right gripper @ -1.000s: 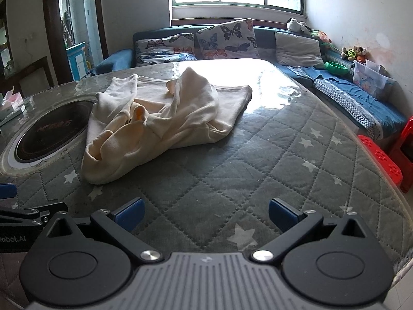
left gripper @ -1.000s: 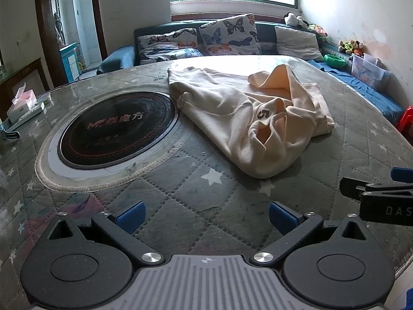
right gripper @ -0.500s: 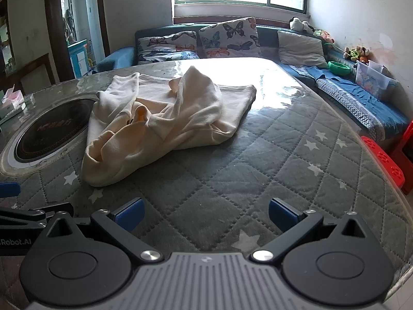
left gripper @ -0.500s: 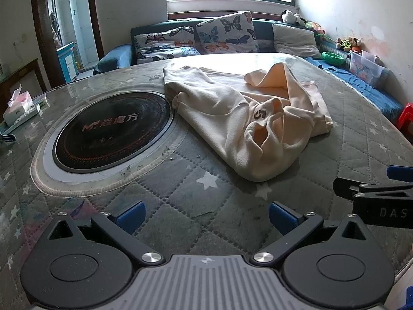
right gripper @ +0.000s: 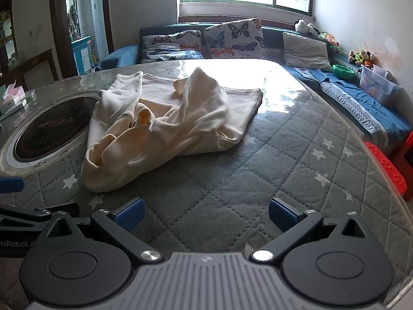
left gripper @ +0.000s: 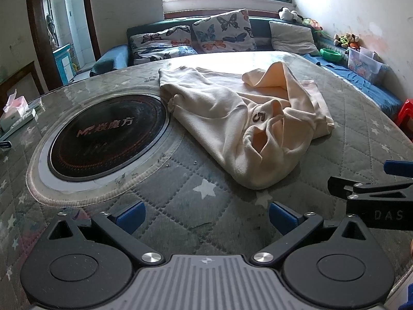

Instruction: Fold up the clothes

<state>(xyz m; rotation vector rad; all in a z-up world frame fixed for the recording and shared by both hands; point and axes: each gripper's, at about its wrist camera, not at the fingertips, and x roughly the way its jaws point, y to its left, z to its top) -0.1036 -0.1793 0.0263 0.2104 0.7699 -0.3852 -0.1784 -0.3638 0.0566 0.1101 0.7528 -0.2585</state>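
A cream garment (left gripper: pixel 240 121) with a dark "5" on it lies crumpled on the round quilted table (left gripper: pixel 155 206); it also shows in the right wrist view (right gripper: pixel 165 126). My left gripper (left gripper: pixel 205 215) is open and empty, hovering over the table's near part, short of the garment. My right gripper (right gripper: pixel 205 213) is open and empty, also short of the garment. The right gripper shows at the right edge of the left wrist view (left gripper: pixel 374 196). The left gripper shows at the left edge of the right wrist view (right gripper: pixel 25 214).
A black round hotplate (left gripper: pixel 108 134) is set into the table left of the garment. A tissue box (left gripper: pixel 14 108) sits at the far left. A sofa with butterfly cushions (left gripper: pixel 222 32) stands behind. A red stool (right gripper: pixel 387 170) stands right of the table.
Both grippers have tilted and shifted slightly, so the garment sits a little lower and nearer in both views. The garment itself has not moved. Both grippers stay open.
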